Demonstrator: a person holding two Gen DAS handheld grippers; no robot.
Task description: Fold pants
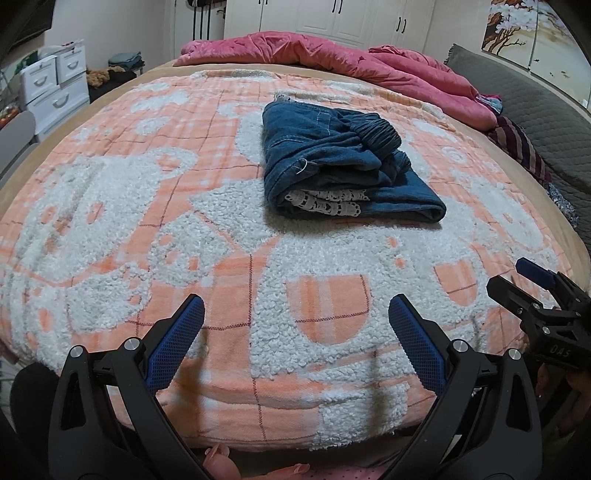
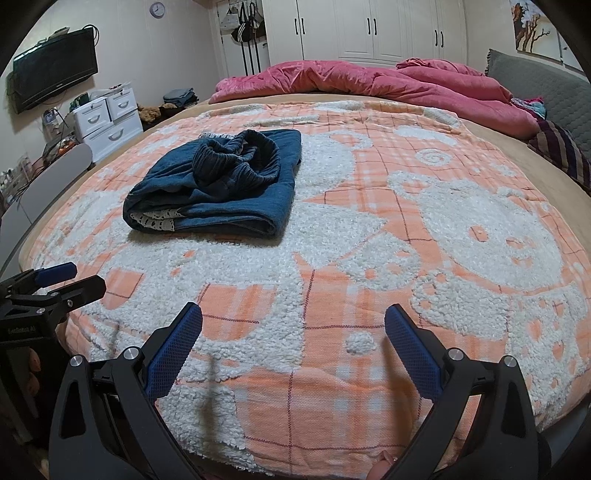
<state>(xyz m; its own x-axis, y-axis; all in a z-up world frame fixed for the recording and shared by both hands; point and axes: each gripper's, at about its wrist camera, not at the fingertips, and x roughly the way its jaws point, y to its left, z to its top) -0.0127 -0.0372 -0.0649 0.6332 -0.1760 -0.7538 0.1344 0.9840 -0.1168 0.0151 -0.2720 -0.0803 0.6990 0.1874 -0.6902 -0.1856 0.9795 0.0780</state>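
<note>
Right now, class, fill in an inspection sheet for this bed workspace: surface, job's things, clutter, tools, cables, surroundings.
Surface: orange-and-white fleece blanket covering the bed.
Job's things: denim pants folded into a bundle, lace trim showing.
Clutter: pink duvet bunched at the far edge.
Tools: left tool open, empty; right tool open, empty; both short of the pants.
Cables: nothing clear.
Surroundings: white wardrobe, white drawers, wall television.

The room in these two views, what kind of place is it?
Most likely a home bedroom: a bed under an orange-and-white blanket, a pink quilt bunched at its far end, and white wardrobe doors behind.
</note>
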